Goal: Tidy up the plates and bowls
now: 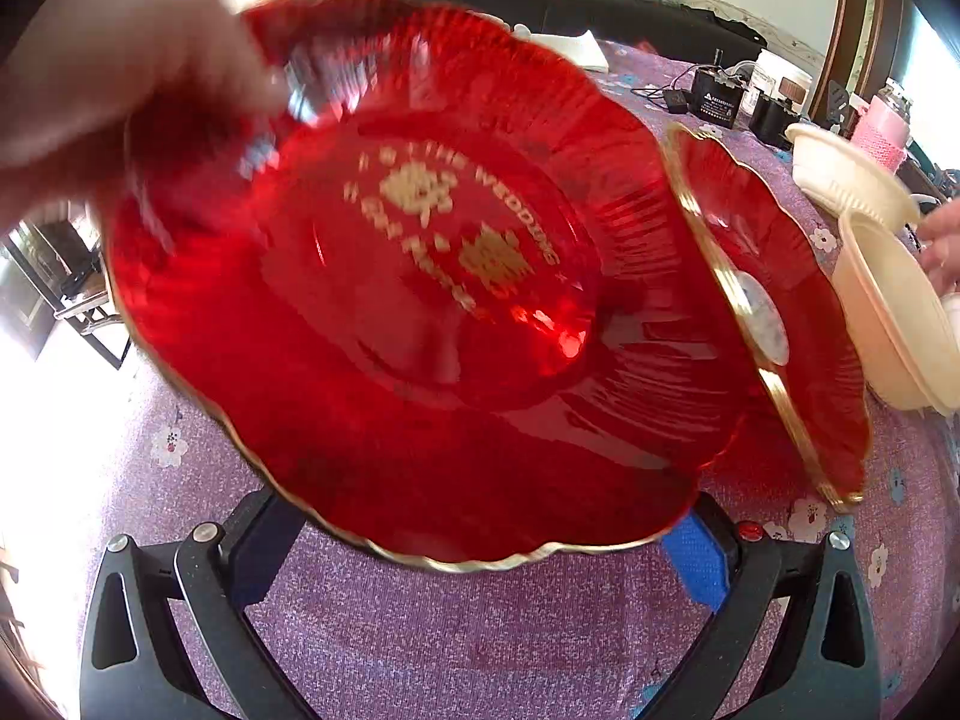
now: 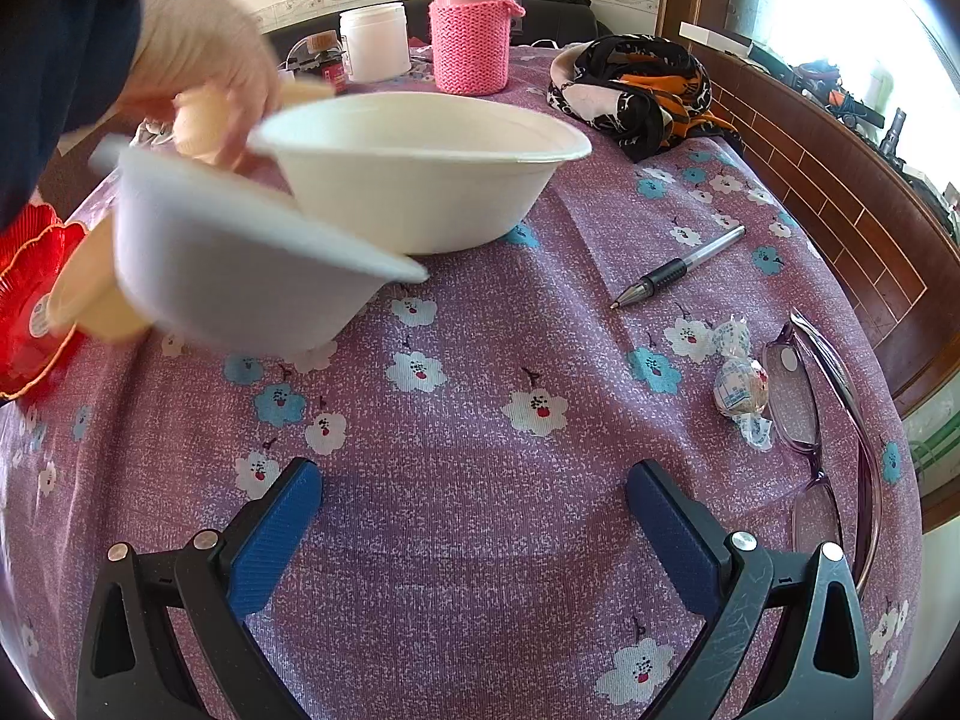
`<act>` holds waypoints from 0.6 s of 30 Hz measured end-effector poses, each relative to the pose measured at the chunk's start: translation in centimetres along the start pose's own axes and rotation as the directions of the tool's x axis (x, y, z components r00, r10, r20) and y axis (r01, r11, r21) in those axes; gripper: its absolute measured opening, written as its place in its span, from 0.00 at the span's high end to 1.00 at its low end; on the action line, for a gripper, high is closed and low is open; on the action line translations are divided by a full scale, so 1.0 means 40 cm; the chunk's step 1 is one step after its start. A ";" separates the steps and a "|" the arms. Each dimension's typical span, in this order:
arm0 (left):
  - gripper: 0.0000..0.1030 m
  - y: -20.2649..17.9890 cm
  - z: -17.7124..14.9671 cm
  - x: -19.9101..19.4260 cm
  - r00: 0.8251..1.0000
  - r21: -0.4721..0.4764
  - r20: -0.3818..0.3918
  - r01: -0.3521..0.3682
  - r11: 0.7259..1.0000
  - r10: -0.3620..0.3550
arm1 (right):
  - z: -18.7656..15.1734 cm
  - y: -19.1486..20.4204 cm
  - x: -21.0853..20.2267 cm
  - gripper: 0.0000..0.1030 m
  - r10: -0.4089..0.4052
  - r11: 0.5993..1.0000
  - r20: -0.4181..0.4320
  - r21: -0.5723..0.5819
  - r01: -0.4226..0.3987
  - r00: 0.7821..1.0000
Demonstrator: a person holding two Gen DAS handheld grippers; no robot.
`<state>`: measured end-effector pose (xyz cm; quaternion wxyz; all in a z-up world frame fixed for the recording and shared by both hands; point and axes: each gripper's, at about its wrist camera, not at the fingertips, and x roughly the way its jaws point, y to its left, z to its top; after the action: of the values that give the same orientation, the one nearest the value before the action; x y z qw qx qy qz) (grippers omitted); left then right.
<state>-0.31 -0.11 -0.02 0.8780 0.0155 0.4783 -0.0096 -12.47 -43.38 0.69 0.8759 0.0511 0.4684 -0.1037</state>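
Starting near, left wrist view: left gripper [image 1: 480, 546] jaws spread wide, blue pad [image 1: 696, 564] visible on the right finger, left pad hidden. A big red plate [image 1: 420, 300] with gold trim and gold lettering fills the frame above the fingers, tilted, motion-blurred. Its near rim overlaps the fingertips; can't tell if it touches them. A bare hand [image 1: 120, 90] at 10 o'clock pinches its far-left rim. Underneath, a purple flowered tablecloth [image 1: 456, 648].

At 3 o'clock, a second red plate [image 1: 780, 312], same gold edge, sits tilted just beside the first, a pale sticker in its centre. Further out at 2 o'clock, two cream bowls [image 1: 888, 300], one near, one behind it, with another hand at the frame edge. Beyond, at 1 o'clock, black boxes and cables; detail too small.

Right wrist view: right gripper [image 2: 474, 504] spread wide and empty, both blue pads clear of the cloth pattern, nothing between them. At 3 o'clock, glasses [image 2: 804, 408] and wrapped candies [image 2: 738, 384]; a pen [image 2: 678, 267] at 1 o'clock.

At 10 o'clock, a white bowl [image 2: 240, 264] is held tilted off the table, blurred, by a hand [image 2: 204, 78]. Behind it, at 12 o'clock, another white bowl [image 2: 414, 168] stands upright on the cloth. Red plates show at the 9 o'clock edge.

Far side: pink flask [image 2: 471, 18] in a knit sleeve, white jar [image 2: 375, 39], patterned scarf [image 2: 636, 84] at 1 o'clock.
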 end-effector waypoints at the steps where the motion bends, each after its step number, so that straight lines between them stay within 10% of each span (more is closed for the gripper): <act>1: 0.00 0.000 0.000 0.000 1.000 0.000 0.000 0.000 1.000 0.000 | 0.000 0.001 0.000 0.01 0.000 1.000 0.000 0.000 0.000 1.000; 18: 0.00 0.003 0.002 0.002 1.000 0.000 0.000 0.000 1.000 0.000 | 0.001 0.001 0.001 0.01 0.000 1.000 0.000 0.000 0.000 1.000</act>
<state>-0.20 0.01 -0.07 0.8779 0.0155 0.4785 -0.0096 -12.42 -43.34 0.69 0.8759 0.0510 0.4685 -0.1036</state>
